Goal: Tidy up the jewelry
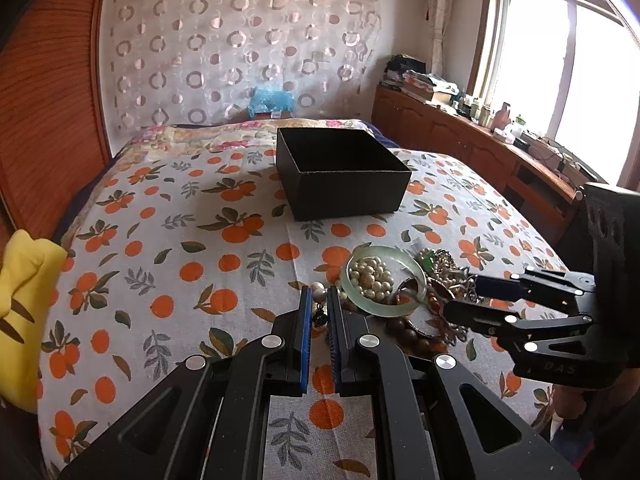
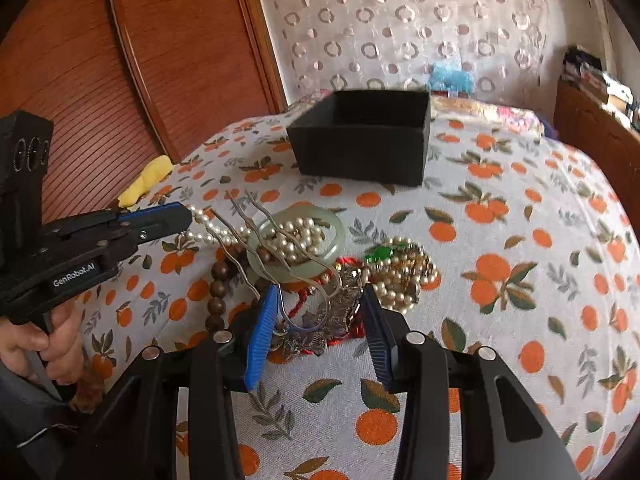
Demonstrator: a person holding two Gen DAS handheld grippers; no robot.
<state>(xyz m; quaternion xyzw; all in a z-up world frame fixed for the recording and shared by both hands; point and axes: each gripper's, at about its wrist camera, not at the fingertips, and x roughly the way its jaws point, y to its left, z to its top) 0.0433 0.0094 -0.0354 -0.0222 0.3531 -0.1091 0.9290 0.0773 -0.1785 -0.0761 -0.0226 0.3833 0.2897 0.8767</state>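
A pile of jewelry lies on the orange-print bedspread: a pale green jade bangle around loose pearls, a pearl strand, brown wooden beads, green stones and a silver hairpin piece. An open black box stands beyond the pile. My left gripper is shut on the end of the pearl strand. My right gripper is open, its fingers on either side of the silver hairpin piece.
A yellow cloth lies at the bed's left edge by the wooden headboard. A wooden cabinet with clutter runs under the window on the right. A patterned curtain hangs behind the bed.
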